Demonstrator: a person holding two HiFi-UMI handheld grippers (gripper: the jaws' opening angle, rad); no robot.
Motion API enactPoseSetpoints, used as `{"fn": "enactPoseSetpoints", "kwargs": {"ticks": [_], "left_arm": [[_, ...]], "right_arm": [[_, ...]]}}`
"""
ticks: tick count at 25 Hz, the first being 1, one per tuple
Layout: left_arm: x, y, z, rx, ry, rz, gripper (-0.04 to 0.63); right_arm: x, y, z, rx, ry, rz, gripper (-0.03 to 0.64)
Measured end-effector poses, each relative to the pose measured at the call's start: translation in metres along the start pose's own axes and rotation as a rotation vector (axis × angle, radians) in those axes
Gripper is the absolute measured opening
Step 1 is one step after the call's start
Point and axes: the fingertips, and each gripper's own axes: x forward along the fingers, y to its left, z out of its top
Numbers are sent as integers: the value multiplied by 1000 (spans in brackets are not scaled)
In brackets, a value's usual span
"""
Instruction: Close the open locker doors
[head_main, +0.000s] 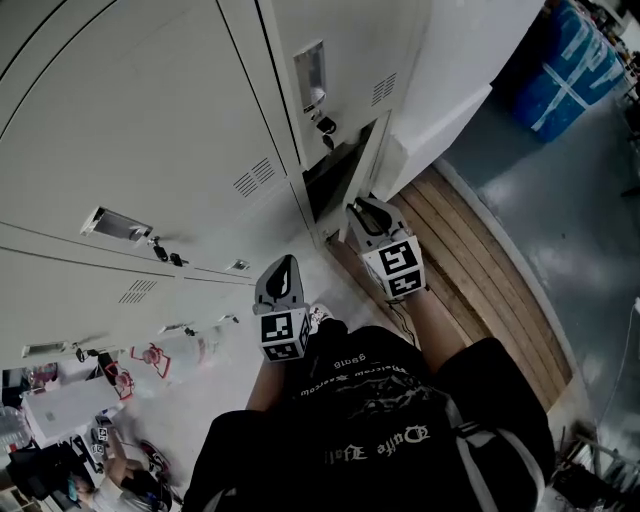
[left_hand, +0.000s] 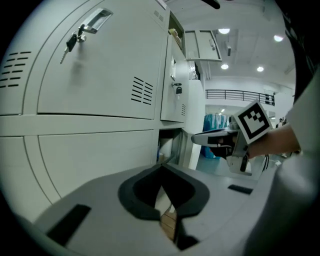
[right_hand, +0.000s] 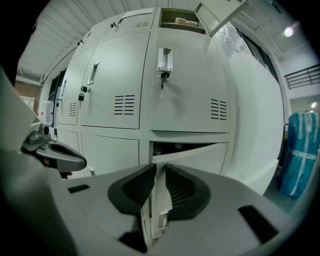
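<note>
Pale grey sheet-metal lockers: slotted vents, recessed handles, keys hanging
Doors standing open: two in the right gripper view, namely the lower flat door, ajar at the bank's right end, and the top door, swung wide
Grey plastic right gripper: ribbed black pads a narrow slit apart, nothing gripped; the ajar door's free edge lines up in that slit, contact unclear
Matching left gripper: tips together, empty

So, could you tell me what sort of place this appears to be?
Probably a locker area in a workshop or warehouse: pale grey vented metal lockers with dangling dark keys, a slatted wooden platform beside them, and a blue wrapped bale on the grey floor.
</note>
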Motion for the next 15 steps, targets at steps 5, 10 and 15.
{"fn": "enactPoseSetpoints", "kwargs": {"ticks": [5,10,15], "left_arm": [[4,12,0,-6,2,-25,7],[5,14,-3,10,25,-68,6],[8,16,-1,6,37,-84,6]], "right_arm": [[10,7,4,-2,-5,-24,67],[22,11,9,12,-14,-45,66],[32,15,12,17,-10,-44,66]]}}
